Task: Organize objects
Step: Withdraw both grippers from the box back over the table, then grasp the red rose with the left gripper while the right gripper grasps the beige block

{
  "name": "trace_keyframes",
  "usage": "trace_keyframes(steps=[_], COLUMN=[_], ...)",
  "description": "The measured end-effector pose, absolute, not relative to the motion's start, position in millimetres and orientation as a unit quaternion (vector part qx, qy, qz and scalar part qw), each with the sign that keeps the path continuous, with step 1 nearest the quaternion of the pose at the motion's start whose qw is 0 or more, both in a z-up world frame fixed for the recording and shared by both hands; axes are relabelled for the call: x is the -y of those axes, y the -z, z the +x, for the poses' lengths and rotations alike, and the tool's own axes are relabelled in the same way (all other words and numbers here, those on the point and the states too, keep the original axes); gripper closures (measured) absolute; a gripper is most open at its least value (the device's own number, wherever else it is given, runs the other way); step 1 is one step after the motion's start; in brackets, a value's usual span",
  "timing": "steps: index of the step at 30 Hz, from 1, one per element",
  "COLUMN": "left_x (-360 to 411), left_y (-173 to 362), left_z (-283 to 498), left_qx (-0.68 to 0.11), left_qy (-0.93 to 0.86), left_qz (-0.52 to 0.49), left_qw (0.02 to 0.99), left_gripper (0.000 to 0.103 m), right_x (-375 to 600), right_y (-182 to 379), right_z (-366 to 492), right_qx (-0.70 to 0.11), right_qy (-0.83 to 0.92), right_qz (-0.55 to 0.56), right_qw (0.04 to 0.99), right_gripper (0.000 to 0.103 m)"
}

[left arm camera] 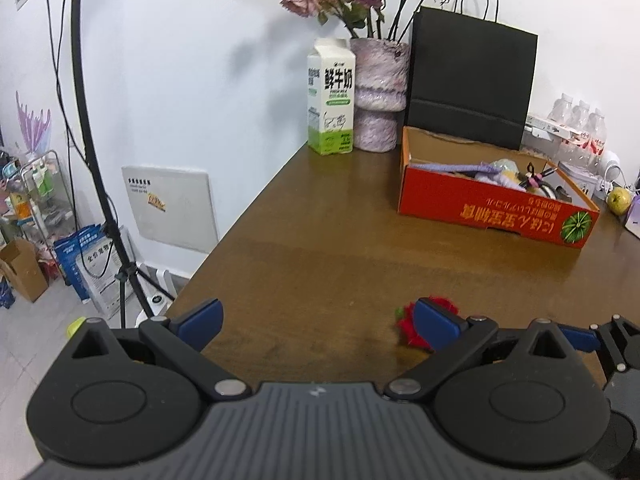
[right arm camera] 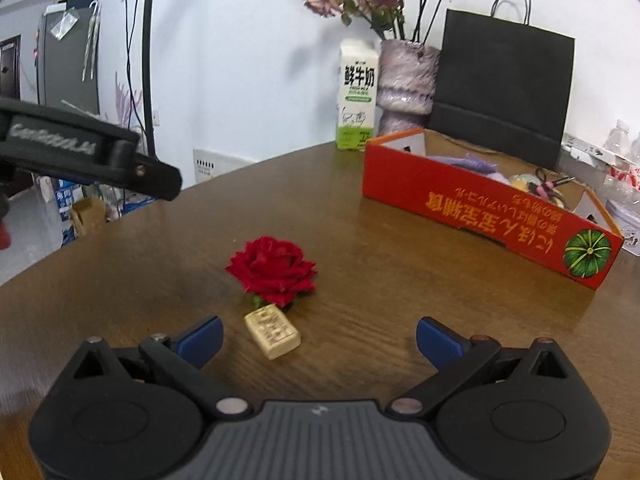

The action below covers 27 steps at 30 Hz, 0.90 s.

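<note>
A red fabric rose [right arm camera: 273, 270] lies on the brown wooden table [right arm camera: 380, 264], with a small beige block [right arm camera: 273, 333] touching its near side. My right gripper [right arm camera: 319, 340] is open and empty, just behind them, the block near its left finger. My left gripper [left arm camera: 318, 322] is open and empty; the rose [left arm camera: 408, 326] shows partly hidden behind its right finger. An open red cardboard box [right arm camera: 480, 208] holding purple cloth and several small items stands at the far right; it also shows in the left wrist view [left arm camera: 492, 208].
A milk carton [left arm camera: 331, 98], a vase of dried roses [left arm camera: 380, 92] and a black paper bag [left arm camera: 470, 80] stand along the wall behind the box. A green apple [left arm camera: 619, 200] and water bottles [left arm camera: 580, 120] sit far right. The table's left edge drops to a cluttered floor.
</note>
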<state>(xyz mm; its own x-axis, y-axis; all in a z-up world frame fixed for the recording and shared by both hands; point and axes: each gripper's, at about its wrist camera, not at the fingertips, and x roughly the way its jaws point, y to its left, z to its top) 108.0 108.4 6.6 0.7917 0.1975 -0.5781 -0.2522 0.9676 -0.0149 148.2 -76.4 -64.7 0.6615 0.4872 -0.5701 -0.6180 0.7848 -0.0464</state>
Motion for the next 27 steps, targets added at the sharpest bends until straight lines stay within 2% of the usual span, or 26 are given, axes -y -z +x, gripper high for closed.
trace_keyframes(steps=[3,6,8,10,12,13,15,27], left_x=[-113,-114,-114,-113,-113,-112,-111,-91], left_y=[-1,4,6,8,10,11,12,20], left_z=[102,98,96,96,97,97,98,121], left_qx=[-0.308,-0.313,-0.315,-0.317,-0.319,-0.320,-0.322,-0.328], left_qy=[-0.119,-0.116,-0.114,-0.112,-0.109,-0.108,-0.106,-0.082], left_qz=[-0.050,-0.052,-0.051,-0.052,-0.052,-0.052,-0.052,-0.054], left_qw=[0.943,0.941,0.941,0.940,0.940,0.940,0.939,0.940], left_gripper=[0.000,0.000,0.000,0.000,0.000,0.000,0.000,0.000], right_x=[73,72,71,72,72,72,73,90], right_y=[67,68,68,68,68,68,68,63], right_z=[147,149,150,151,150,149,148,149], right_qx=[-0.285,-0.293,-0.298,-0.299,-0.297,-0.296,-0.294,-0.270], right_qy=[-0.310,-0.314,-0.318,-0.324,-0.330,-0.332,-0.339,-0.323], right_qz=[-0.120,-0.119,-0.115,-0.109,-0.106,-0.106,-0.104,-0.101], right_qw=[0.899,0.895,0.893,0.891,0.890,0.889,0.888,0.901], right_gripper=[0.009,0.022,0.036,0.043,0.055,0.065,0.077,0.078])
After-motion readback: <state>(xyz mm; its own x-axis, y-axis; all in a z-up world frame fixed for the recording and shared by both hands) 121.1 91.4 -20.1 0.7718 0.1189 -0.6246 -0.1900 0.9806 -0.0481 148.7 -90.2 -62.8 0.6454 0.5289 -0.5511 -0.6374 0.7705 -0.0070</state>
